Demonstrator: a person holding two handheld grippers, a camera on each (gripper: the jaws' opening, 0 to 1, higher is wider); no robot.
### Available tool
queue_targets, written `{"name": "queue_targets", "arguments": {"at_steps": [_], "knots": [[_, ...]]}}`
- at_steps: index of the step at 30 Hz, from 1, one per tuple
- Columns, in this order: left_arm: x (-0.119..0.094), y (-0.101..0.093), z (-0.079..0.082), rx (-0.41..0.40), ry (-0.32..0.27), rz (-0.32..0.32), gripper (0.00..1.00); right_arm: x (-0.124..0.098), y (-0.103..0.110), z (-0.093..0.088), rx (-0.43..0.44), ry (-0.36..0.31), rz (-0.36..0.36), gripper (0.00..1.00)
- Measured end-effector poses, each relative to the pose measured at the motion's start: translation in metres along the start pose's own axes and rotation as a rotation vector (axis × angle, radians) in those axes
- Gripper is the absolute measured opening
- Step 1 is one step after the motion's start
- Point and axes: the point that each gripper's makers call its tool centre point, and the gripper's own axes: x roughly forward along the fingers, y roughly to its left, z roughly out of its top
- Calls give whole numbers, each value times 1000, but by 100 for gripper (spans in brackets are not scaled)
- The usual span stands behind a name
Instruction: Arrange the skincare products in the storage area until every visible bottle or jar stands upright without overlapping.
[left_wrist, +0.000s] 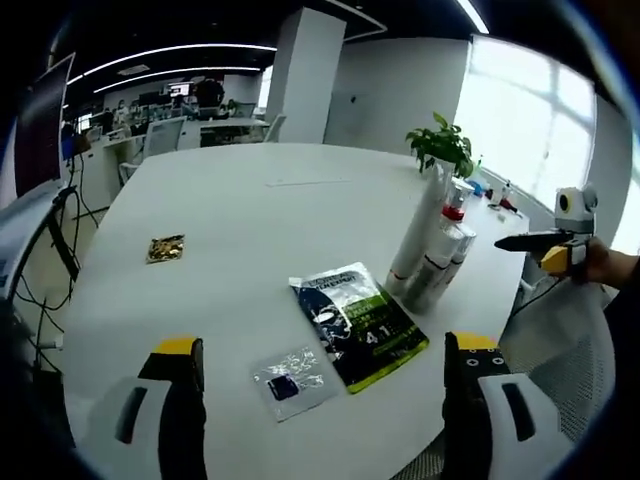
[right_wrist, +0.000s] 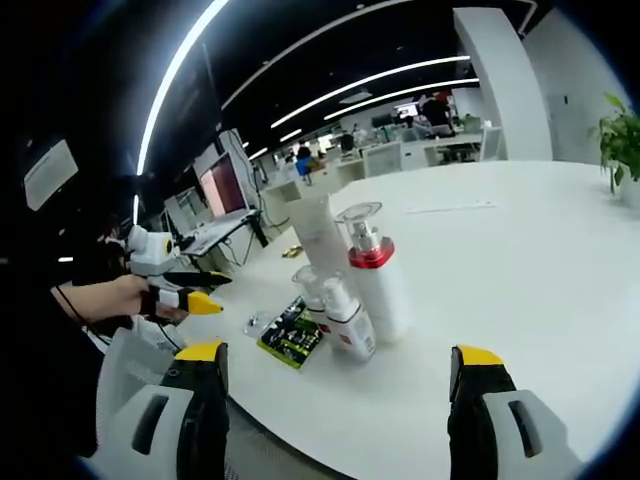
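A cluster of skincare bottles stands upright on the round white table (left_wrist: 250, 210), and the red-collared pump bottle (right_wrist: 372, 275) serves as its marker. Touching it from behind in the right gripper view is a tall white tube (right_wrist: 325, 235); just in front of it stand two shorter white bottles (right_wrist: 338, 315) pressed together. In the left gripper view the same group (left_wrist: 435, 250) sits near the table's far right edge, with a potted plant (left_wrist: 440, 145) just beyond it. Lying flat beside the pump bottle is a dark green sachet (left_wrist: 358, 322), with a small clear packet (left_wrist: 292, 378) next to it and a small gold packet (left_wrist: 165, 248) well apart. The left gripper (left_wrist: 325, 400) hangs with jaws spread wide and empty, well short of the bottles. The right gripper (right_wrist: 335, 400) is likewise spread wide with nothing between its jaws, near the cluster.
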Motion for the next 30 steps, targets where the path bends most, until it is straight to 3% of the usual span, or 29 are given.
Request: {"name": "queue_targets", "arguments": {"at_steps": [5,8,13,20,22,30], "knots": [[5,20,4,-5,15,19,91,1,-2,-1,9,4,-7,97],[8,24,15,-35,-28,22,87,1,-3,-1,12,4,-11,97],[14,36,23,-40,-36,54,83,1,-5,0,21,0,-18,97],[28,56,26,-37,11,97,84,7,-8,-4,35,8,-22,98],[34,64,30,-36,17,108,83,12,-10,-12,44,54,-20,98],[51,103,35,-34,76,181,84,10,-12,-10,53,38,-29,98]]}}
